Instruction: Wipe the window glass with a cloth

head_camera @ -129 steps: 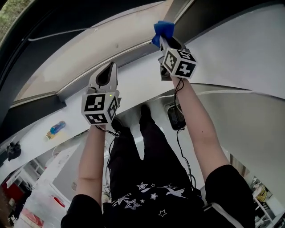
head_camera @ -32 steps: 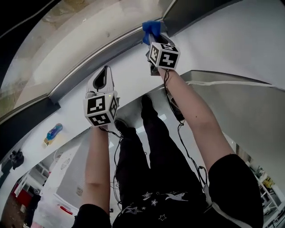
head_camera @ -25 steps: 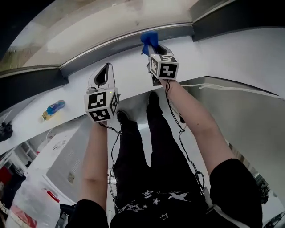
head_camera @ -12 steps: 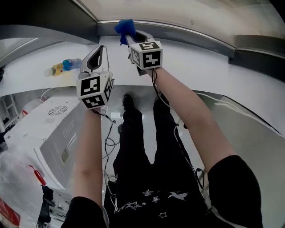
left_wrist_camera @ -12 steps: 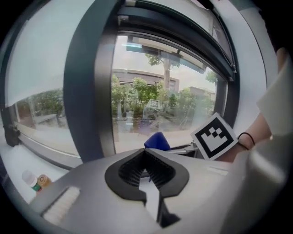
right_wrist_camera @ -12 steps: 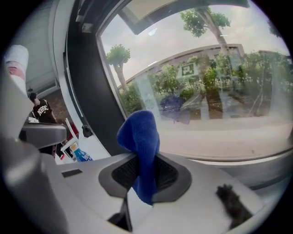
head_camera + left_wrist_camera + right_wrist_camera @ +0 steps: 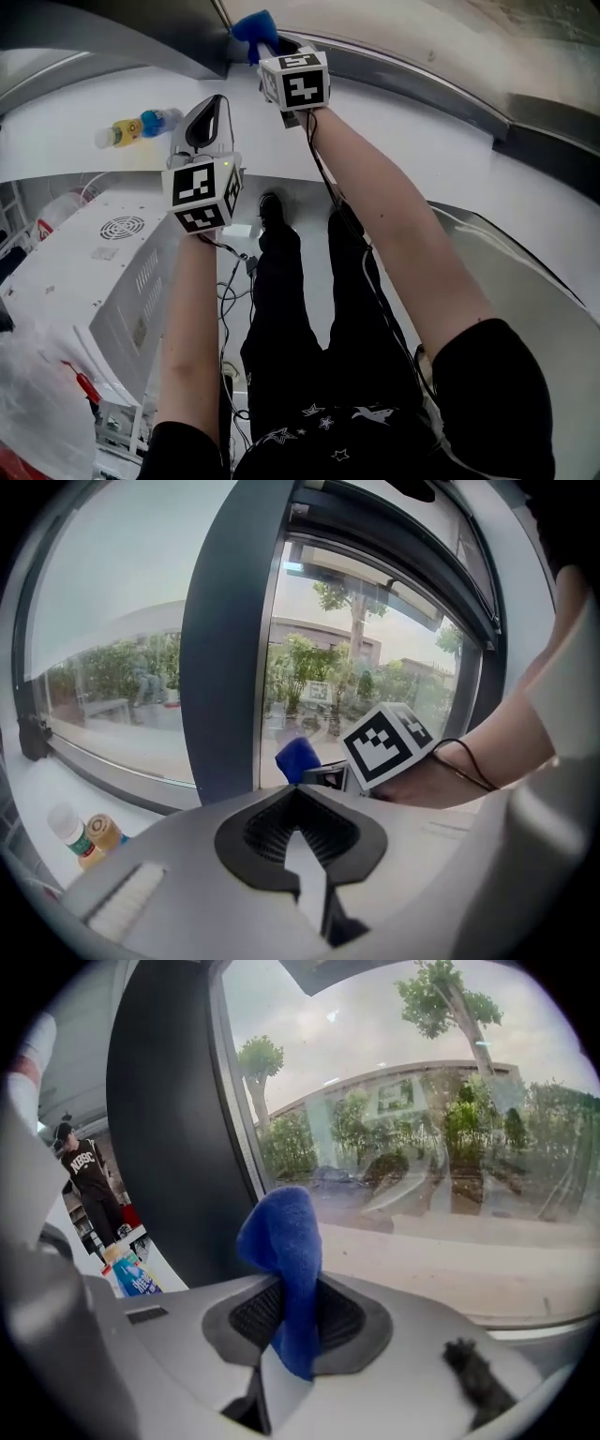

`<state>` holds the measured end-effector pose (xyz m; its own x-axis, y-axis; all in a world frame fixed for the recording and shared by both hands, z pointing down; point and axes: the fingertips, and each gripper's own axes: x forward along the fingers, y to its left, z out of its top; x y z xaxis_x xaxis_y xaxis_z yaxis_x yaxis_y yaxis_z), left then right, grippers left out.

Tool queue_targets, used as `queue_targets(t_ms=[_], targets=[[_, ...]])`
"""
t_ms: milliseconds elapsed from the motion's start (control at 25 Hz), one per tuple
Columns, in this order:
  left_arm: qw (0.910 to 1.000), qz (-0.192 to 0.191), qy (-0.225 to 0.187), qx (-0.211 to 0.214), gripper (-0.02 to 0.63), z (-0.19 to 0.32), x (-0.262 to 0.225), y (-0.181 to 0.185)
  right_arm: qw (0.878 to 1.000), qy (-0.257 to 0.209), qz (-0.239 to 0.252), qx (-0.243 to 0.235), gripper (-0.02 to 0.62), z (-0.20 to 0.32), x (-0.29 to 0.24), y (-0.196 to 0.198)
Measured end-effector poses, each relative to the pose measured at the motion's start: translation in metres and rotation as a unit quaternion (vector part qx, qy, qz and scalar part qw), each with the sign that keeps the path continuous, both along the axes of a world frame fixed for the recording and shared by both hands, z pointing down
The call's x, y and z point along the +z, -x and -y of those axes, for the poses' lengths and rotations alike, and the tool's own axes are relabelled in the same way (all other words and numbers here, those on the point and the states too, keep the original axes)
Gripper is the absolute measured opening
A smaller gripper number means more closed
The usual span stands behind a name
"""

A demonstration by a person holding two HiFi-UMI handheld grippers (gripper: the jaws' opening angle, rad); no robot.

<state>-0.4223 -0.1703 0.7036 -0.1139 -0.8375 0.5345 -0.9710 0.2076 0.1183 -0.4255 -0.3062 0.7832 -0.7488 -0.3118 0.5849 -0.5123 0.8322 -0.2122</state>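
Since my right hand-held gripper (image 7: 291, 1326) clamps only a fold of the cloth (image 7: 284, 1241), mid-frame before the window glass (image 7: 422, 1147), wiping drag may pull it free. My left hand-held gripper (image 7: 300, 836) is closed and empty.

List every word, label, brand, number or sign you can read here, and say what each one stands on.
Nothing here can be read as text.
Blue label on the bottle: white print, too blurred to read.
Outdoor sign: too small to read.
Marker cubes: black-and-white square patterns only, no letters or numbers.
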Motion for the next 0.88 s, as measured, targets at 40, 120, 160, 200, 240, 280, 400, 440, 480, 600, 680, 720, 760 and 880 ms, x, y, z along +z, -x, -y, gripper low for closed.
queue_targets(t_ms=[40,120,160,200,240,280,400,440,480,600,680,720,760,880], targets=[[1.0000,0.000,0.001,0.003,0.006,0.002,0.001,-0.001,1.000,-0.002,-0.004,0.001,0.078,0.002,0.001,-0.006],[1.0000,-0.001,0.001,0.008,0.006,0.008,0.001,-0.005,1.000,-0.002,-0.009,0.008,0.078,0.009,0.004,-0.023],[0.9999,-0.001,0.002,0.010,0.006,0.012,0.001,-0.009,1.000,0.001,-0.010,0.015,0.078,0.012,0.006,-0.033],[0.9999,-0.002,0.002,0.013,0.006,0.017,0.001,-0.014,1.000,0.005,-0.012,0.023,0.078,0.017,0.008,-0.045],[0.9998,-0.002,0.003,0.018,0.006,0.022,0.001,-0.020,0.999,0.009,-0.013,0.032,0.078,0.021,0.010,-0.058],[0.9997,-0.003,0.003,0.025,0.006,0.027,0.001,-0.028,0.999,0.012,-0.016,0.041,0.078,0.025,0.012,-0.071],[0.9988,-0.001,0.004,0.049,0.006,0.043,0.000,-0.056,0.997,0.020,-0.018,0.077,0.078,0.040,0.016,-0.114],[0.9983,0.000,0.004,0.058,0.006,0.049,0.000,-0.067,0.995,0.024,-0.017,0.092,0.079,0.045,0.016,-0.130],[0.9976,0.002,0.004,0.069,0.006,0.055,-0.001,-0.079,0.994,0.026,-0.016,0.107,0.078,0.051,0.017,-0.147],[0.9948,0.005,0.003,0.101,0.006,0.075,-0.004,-0.116,0.989,0.022,-0.017,0.143,0.078,0.071,0.014,-0.196],[0.9934,0.004,0.002,0.114,0.006,0.087,-0.004,-0.142,0.988,0.019,-0.018,0.155,0.078,0.082,0.011,-0.227],[0.9927,0.004,0.003,0.121,0.006,0.093,-0.004,-0.156,0.987,0.018,-0.017,0.160,0.078,0.088,0.009,-0.243],[0.9917,0.004,0.003,0.128,0.006,0.100,-0.003,-0.171,0.986,0.018,-0.018,0.167,0.078,0.094,0.009,-0.260],[0.9874,0.003,0.001,0.158,0.006,0.125,-0.001,-0.219,0.980,0.018,-0.023,0.198,0.078,0.112,0.009,-0.318]])
